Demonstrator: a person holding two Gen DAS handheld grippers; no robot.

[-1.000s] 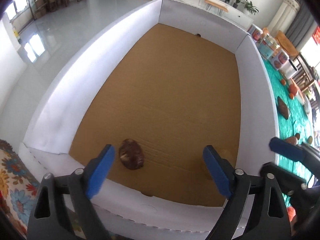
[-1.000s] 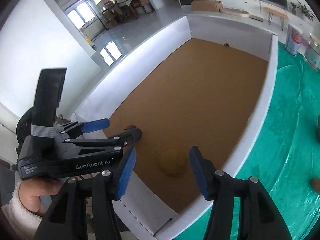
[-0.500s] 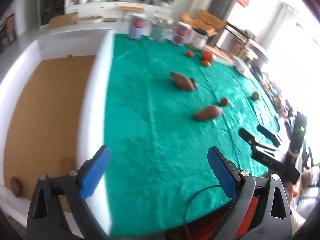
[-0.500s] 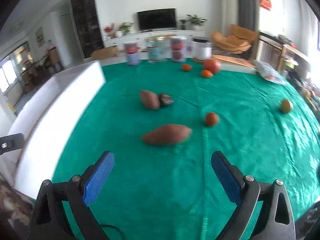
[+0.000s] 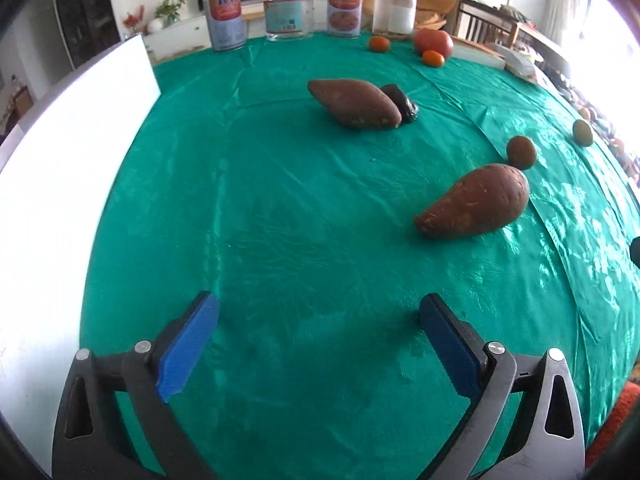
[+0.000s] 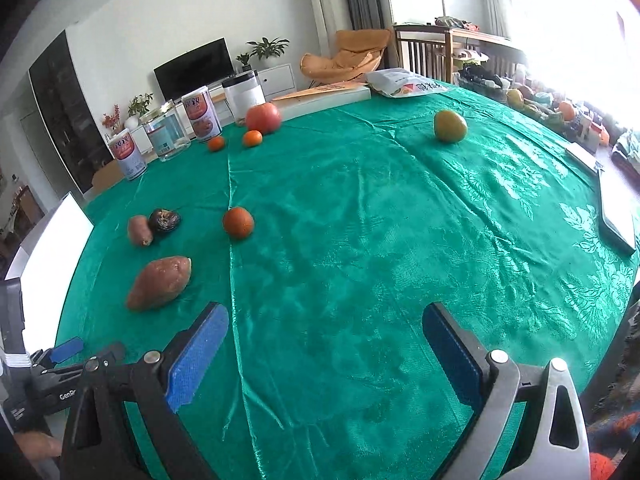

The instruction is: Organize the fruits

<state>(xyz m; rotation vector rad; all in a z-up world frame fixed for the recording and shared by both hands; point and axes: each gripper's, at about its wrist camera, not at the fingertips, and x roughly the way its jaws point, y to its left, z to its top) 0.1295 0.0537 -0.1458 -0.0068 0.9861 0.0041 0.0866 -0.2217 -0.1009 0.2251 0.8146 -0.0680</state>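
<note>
Both tools empty. Left tool (image 5: 316, 344) jaws opening, nothing between; right tool (image 6: 320, 356) jaws wide apart, over bare green cloth.

Much sorting left, by the look: fruit lies loose on the worktop (image 6: 360, 240). Near sweet potato (image 5: 474, 206) right of centre, brown round fruit (image 5: 521, 152) just behind it. Far sweet potato (image 5: 354, 104) touching a dark fruit (image 5: 402, 102). Tomato (image 6: 263, 117), two small oranges (image 6: 252, 138), green fruit (image 6: 450, 126) further off.

White box wall (image 5: 60, 160) at left. Tins (image 5: 224, 22) along far edge; nothing blocks the reach.
</note>
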